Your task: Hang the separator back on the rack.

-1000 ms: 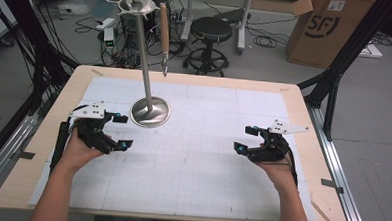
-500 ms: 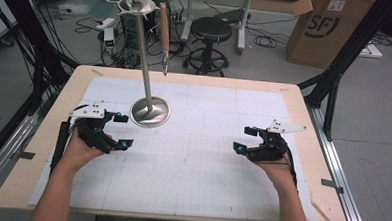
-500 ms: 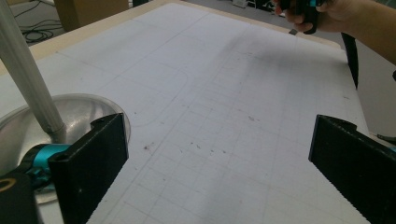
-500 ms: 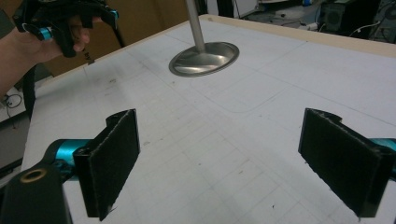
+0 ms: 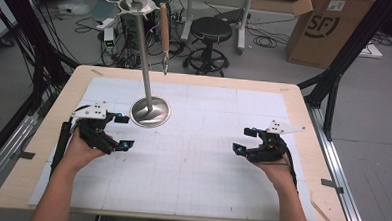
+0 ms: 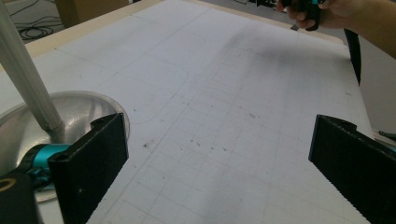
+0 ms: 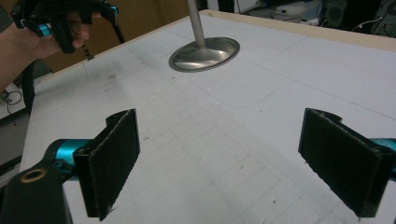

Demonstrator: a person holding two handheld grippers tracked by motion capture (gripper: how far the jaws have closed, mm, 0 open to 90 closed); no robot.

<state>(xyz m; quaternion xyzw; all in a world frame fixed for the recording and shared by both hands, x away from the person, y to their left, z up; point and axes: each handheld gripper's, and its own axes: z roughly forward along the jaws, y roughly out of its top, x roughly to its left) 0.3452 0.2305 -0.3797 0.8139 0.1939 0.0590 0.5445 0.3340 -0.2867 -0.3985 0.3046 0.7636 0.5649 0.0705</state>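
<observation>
A metal stand [image 5: 145, 63] with a round steel base [image 5: 150, 112] rises from the white grid mat [image 5: 197, 155] at the back left. From its top plate hangs a wooden-handled utensil [image 5: 164, 26] with a metal tip. My left gripper [image 5: 122, 132] rests open just left of and in front of the base [image 6: 70, 112], nothing between its jaws. My right gripper [image 5: 244, 140] stands open at the mat's right side, its jaws also bare. The base [image 7: 204, 52] lies far ahead in the right gripper view, with the left gripper [image 7: 70, 21] off to the left.
The wooden table edge [image 5: 303, 120] frames the mat. Beyond the table stand a black stool [image 5: 212, 28], a cardboard box [image 5: 333, 26] and cables on the floor. Black frame struts [image 5: 336, 71] rise at the right.
</observation>
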